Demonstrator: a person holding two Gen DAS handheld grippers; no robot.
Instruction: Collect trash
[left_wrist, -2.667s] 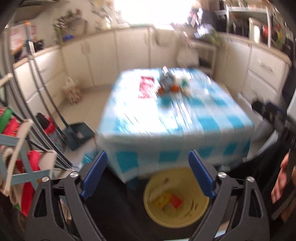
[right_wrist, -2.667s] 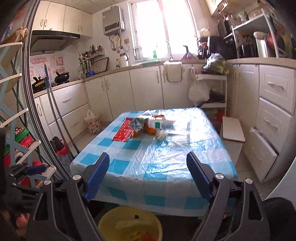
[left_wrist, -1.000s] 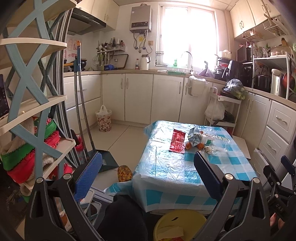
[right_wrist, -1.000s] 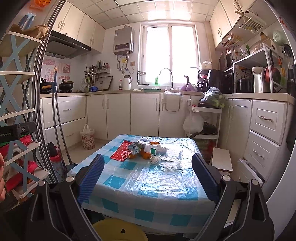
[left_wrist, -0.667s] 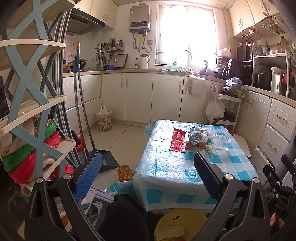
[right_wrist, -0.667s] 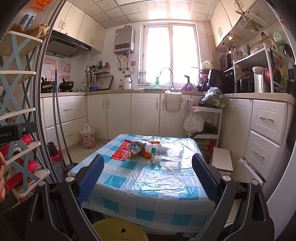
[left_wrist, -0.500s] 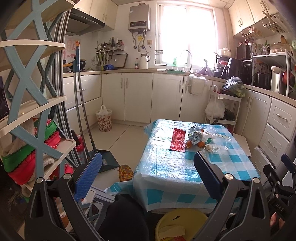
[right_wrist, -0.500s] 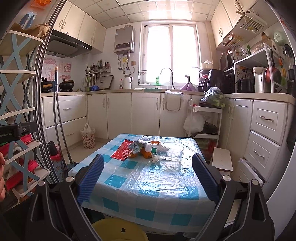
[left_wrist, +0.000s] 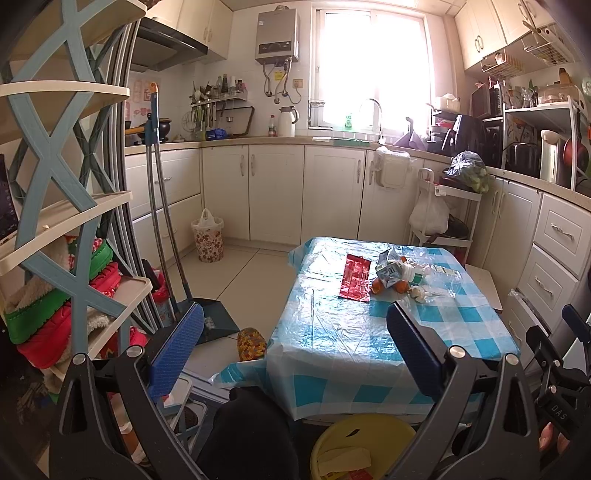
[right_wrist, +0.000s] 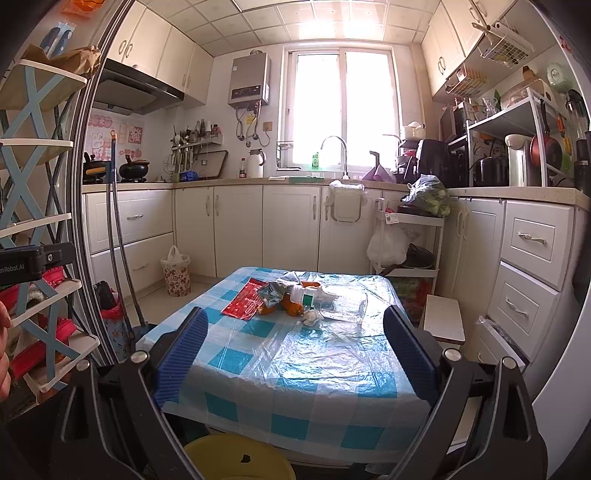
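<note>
Right, left wrist view first: your left tool (left_wrist: 295, 339) is spread wide with nothing between the blue pads, held back from the counter (left_wrist: 354, 332) at its near-left corner. Trash sits bunched at the far end: red wrapper (left_wrist: 355, 277) lying flat, crumpled carton (left_wrist: 388, 273) just right of it, orange peels (left_wrist: 376, 286) touching the carton, clear plastic (left_wrist: 443, 282) further right. Yellow bin (left_wrist: 364, 448) is low at the near edge, already holding scraps; parked there, probably so you can drop items without walking.

Right wrist view: your right tool (right_wrist: 293, 345) is also fully spread and empty, aimed square at the counter (right_wrist: 295, 369) from the near side. Red wrapper (right_wrist: 247, 302), carton (right_wrist: 273, 291), a white wad (right_wrist: 312, 316) and a clear container (right_wrist: 343, 304) form one cluster, well out of reach. Bin rim (right_wrist: 236, 458) shows below. Looks like a staging pose; no pick started yet.
</note>
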